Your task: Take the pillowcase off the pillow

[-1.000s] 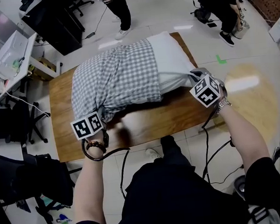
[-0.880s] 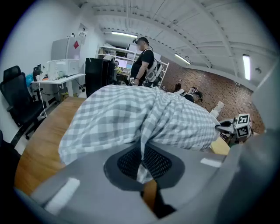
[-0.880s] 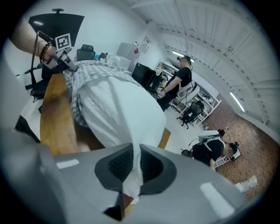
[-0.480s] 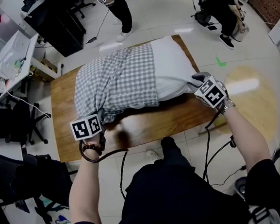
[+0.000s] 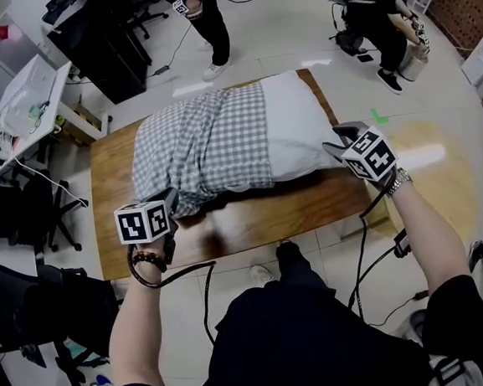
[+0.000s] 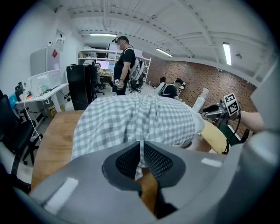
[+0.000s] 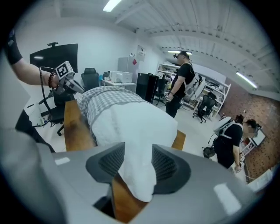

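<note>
Right gripper view: the right gripper has just opened, jaws loose around the pillow corner; the left gripper, its jaws easing slightly apart, pinches the pillowcase; unanchored, the pillow may drag along

Checked woven cloth pillowcase, matt white pillow — smooth, glossy wood table.

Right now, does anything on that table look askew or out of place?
Yes. The checked pillowcase covers only part of the white pillow. It is bunched and wrinkled toward the left end, so the pillow's right end lies bare on the wooden table. Nothing looks spilled or damaged.
</note>
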The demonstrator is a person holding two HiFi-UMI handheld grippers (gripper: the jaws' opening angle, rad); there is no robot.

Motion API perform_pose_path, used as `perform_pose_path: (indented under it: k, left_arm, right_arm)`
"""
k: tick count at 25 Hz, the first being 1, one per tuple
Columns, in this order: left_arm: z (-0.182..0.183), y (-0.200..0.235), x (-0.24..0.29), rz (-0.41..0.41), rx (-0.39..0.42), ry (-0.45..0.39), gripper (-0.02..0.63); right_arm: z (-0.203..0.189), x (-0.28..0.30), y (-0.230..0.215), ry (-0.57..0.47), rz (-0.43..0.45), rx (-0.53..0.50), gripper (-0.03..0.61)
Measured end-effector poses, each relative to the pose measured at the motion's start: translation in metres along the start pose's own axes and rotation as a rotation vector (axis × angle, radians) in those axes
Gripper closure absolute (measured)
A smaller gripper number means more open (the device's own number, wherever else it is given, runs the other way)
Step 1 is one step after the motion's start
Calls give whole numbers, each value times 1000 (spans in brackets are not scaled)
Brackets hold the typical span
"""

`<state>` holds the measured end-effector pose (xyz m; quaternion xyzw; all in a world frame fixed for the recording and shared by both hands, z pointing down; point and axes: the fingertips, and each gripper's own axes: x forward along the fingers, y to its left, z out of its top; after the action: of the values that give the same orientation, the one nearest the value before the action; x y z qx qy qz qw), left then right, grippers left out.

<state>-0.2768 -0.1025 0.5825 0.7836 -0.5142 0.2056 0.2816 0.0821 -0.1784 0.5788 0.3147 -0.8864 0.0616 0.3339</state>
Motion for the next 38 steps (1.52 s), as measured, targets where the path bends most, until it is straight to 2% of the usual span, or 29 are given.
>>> perform_pose_path:
  k: [6,10,17,28,38]
  left_arm:
    - [10,-10,-12,20,-1,-19,584]
    - [27,-16,-24,26,29,-38,583]
    - [48,-27,-13,40,67,-26,581]
    - [116,-33,21,37,171,8,549]
    - [189,-34,81,-11,292,67,513]
  right_arm:
    - [17,-10,7,-23,1,-40,385]
    - [34,-17,13,-32,3,-57,385]
    - [43,-12,-1,-38,17,-84,385]
    - [84,15,-45,-22,50,-126,385]
    - [116,70,-91,15,128,-143,382]
